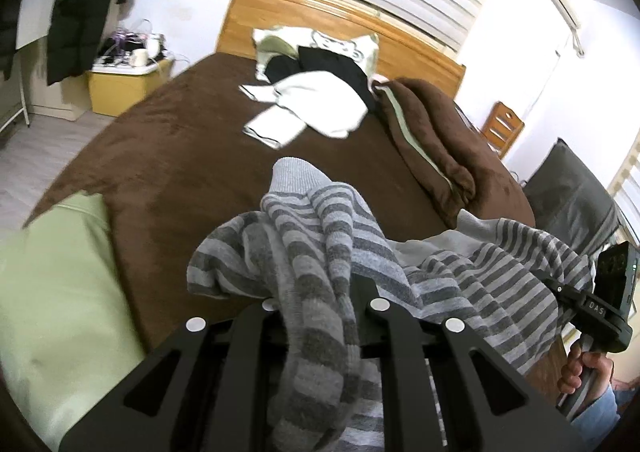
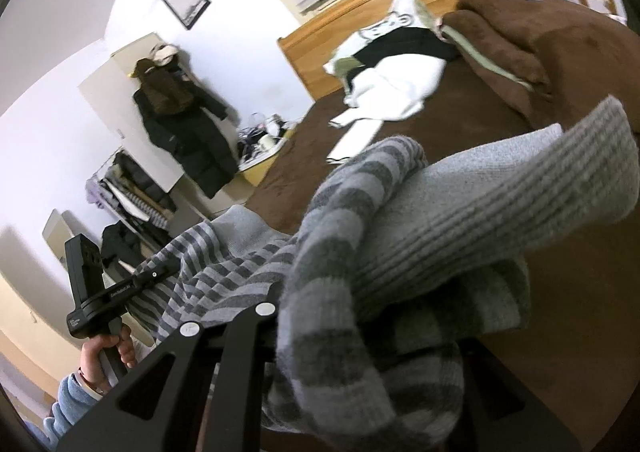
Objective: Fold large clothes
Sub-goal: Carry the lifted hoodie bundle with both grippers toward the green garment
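Two grippers are held above the brown bed (image 1: 168, 155), both tilted downward. The left gripper (image 1: 320, 292) has its jaws clamped on the striped grey sweater (image 1: 320, 236); the right gripper (image 2: 344, 308) is clamped on another bunched part of it. The sweater is stretched between them, lifted off the bed. Each handle is gripped by a hand (image 2: 102, 356).

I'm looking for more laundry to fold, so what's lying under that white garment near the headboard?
The white garment lies partly over a black garment, which rests on a white and green printed pillow, all on the brown bedspread. Anything further beneath the white garment is covered.
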The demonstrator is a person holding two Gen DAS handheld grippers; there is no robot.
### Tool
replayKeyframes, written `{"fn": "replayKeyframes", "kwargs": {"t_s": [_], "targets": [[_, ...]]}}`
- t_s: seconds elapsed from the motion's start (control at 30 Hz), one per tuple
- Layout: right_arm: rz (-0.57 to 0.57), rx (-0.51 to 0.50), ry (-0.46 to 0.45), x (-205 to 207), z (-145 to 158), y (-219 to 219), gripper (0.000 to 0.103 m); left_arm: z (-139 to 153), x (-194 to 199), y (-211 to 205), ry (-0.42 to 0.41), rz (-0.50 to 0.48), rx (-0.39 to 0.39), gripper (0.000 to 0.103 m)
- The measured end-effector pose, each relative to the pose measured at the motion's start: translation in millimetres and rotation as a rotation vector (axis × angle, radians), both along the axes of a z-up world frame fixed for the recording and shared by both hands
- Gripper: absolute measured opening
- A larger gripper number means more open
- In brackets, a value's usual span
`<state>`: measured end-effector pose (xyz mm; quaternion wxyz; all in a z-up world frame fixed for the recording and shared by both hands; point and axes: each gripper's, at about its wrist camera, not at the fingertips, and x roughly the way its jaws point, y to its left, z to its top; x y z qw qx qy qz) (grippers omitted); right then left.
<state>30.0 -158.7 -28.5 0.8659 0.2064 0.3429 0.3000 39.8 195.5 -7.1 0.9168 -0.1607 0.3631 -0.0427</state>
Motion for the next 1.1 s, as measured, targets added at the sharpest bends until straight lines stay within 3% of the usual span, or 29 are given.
{"fn": "replayKeyframes", "kwargs": {"t_s": [0.4, 0.63, 0.73, 0.9, 1.03, 1.1], "targets": [[0.219, 0.055, -0.059, 25.3, 33.5, 147.5, 0.014, 46.3, -55.2, 125.5, -0.047, 0.208, 0.102, 0.014], [0.339, 0.063, -0.047, 31.8, 35.3, 245.7, 0.014, 54.6, -91.2, 194.2, -0.042, 0.304, 0.194, 0.014], [0.381, 0.059, -0.032, 31.8, 28.1, 287.7, 0.014, 44.3, -108.3, 226.1, -0.027, 0.352, 0.205, 0.014], [0.445, 0.032, 0.014, 28.7, 1.8, 347.2, 0.014, 10.3, -133.6, 273.0, 0.004, 0.457, 0.148, 0.014], [0.503, -0.049, 0.065, 23.5, -36.0, 381.9, 0.014, -32.9, -149.3, 293.3, 0.086, 0.486, 0.192, 0.014], [0.522, -0.093, 0.09, 21.7, -55.7, 392.0, 0.014, -61.0, -163.0, 302.8, 0.141, 0.511, 0.175, 0.014]]}}
